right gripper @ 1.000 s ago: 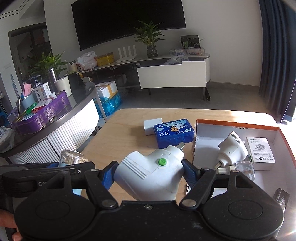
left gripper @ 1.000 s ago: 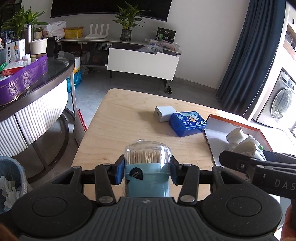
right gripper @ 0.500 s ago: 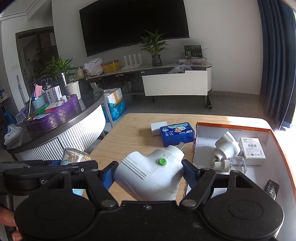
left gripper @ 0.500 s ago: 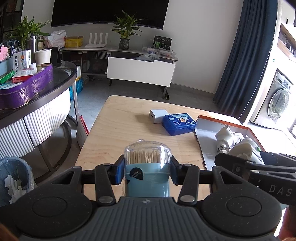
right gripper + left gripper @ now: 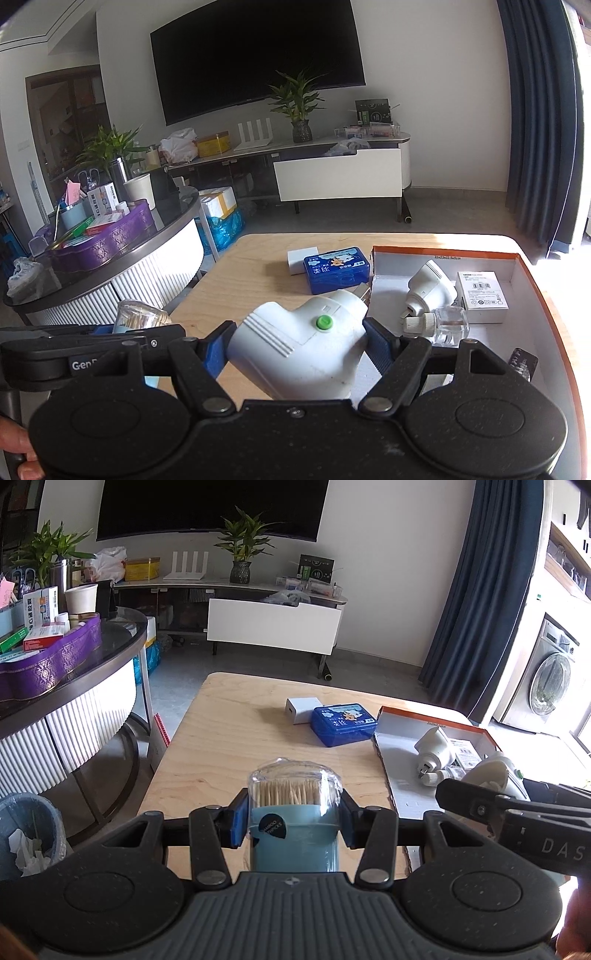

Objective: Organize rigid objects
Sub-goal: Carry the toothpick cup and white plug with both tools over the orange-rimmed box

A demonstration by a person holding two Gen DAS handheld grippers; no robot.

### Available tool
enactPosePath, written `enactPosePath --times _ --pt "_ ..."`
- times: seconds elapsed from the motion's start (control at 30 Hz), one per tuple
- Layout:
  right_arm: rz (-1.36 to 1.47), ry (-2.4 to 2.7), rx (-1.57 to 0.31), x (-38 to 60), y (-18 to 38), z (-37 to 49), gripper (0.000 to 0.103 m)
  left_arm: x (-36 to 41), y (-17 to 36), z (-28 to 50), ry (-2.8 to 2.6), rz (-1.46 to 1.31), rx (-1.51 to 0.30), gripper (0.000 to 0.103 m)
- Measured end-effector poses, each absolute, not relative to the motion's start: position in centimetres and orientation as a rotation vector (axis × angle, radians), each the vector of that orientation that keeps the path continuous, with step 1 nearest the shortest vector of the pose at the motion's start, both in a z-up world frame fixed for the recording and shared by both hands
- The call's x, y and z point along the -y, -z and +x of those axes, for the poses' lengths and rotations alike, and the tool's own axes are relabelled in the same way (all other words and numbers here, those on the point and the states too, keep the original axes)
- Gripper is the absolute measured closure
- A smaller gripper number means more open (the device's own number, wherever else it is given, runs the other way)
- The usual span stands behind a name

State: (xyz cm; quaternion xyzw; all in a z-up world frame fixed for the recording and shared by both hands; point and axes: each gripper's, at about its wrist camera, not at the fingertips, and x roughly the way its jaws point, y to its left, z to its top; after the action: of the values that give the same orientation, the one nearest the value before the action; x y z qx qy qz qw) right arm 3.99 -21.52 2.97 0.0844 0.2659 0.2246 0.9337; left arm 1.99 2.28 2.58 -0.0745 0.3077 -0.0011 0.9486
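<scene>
My left gripper (image 5: 293, 821) is shut on a light blue toothpick holder (image 5: 294, 827) with a clear dome lid, held above the near edge of the wooden table (image 5: 229, 746). My right gripper (image 5: 299, 347) is shut on a white plug-in device (image 5: 301, 350) with a green button, above the table just left of the open cardboard box (image 5: 543, 291). The box holds a second white plug-in device (image 5: 430, 286), a small clear bottle (image 5: 443, 325) and a white carton (image 5: 482, 291). A blue case (image 5: 343, 723) and a white adapter (image 5: 303, 709) lie on the table.
A curved dark counter (image 5: 74, 679) with a purple tray stands to the left. A blue waste bin (image 5: 27, 834) sits on the floor at lower left. A TV bench (image 5: 273, 627) is at the back, a washing machine (image 5: 550, 679) and a curtain at right.
Both grippers have risen and pulled back from the table with their objects still held; the table and box look smaller and farther away.
</scene>
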Motion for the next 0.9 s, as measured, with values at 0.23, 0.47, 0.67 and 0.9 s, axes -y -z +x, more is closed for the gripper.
enactPosePath --times 0.23,0.47,0.67,0.9 --pt "0.181 -0.443 -0.527 22.5 -3.1 3.5 0.015 -1.3 -2.6 1.4 0.017 -0.144 -0.623 0.055" --pt "0.188 -0.431 -0.517 23.3 -3.2 3.0 0.015 -0.6 -2.7 1.1 0.035 -0.139 -0.621 0.055" --pt "0.194 -0.423 -0.512 23.7 -3.3 2.7 0.015 -0.2 -2.7 0.9 0.042 -0.136 -0.62 0.055" --pt "0.198 -0.413 -0.503 24.3 -3.4 2.5 0.015 0.4 -2.9 0.8 0.049 -0.131 -0.62 0.055"
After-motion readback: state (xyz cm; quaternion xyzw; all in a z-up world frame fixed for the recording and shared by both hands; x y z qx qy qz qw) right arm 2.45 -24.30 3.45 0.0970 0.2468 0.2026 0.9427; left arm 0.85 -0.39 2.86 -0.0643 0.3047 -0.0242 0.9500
